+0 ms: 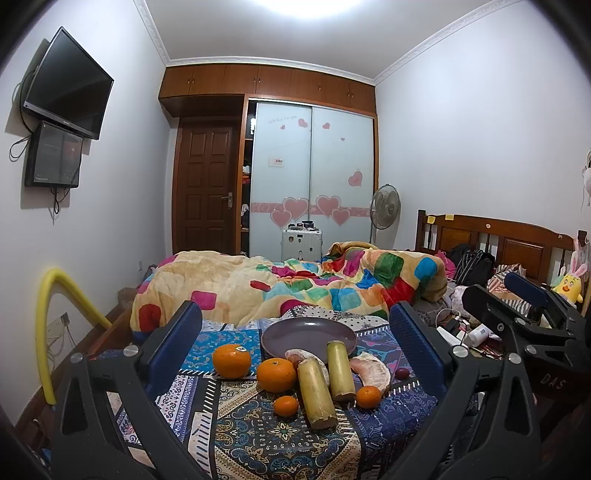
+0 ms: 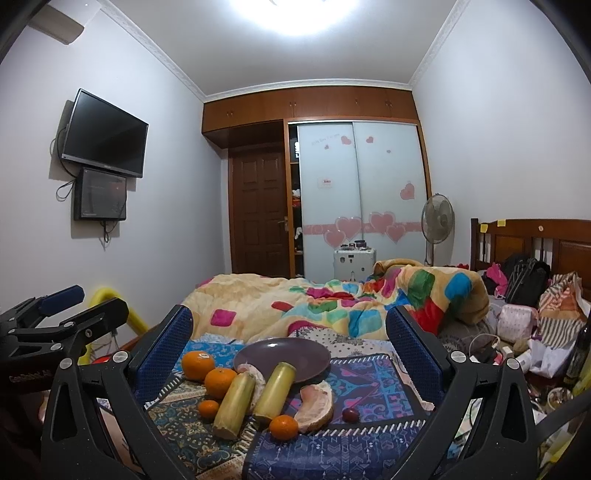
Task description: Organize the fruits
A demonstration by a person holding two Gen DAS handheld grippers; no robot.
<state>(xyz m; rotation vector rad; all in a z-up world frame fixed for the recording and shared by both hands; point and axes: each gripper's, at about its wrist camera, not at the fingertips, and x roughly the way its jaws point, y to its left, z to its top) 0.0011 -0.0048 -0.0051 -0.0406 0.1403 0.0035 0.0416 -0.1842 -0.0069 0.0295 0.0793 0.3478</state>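
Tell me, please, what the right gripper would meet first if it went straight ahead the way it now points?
Probably the two pale yellow-green sugarcane sections, lying between the open right gripper fingers in front of the empty purple plate. Depth is uncertain; the small orange tangerine lies nearer but lower.

Light source: a ceiling lamp (image 1: 310, 5) at the top edge of both views, blown out to pure white.
Brightness: the room is evenly and well lit, with pale walls slightly bluish.
Shadows: soft and short under the fruit; the wall-mounted television (image 2: 105, 134) casts a faint one.
Distortion: strong fisheye bending; black vignette in the corners.
Focus: the centre is sharp, softer toward the edges.
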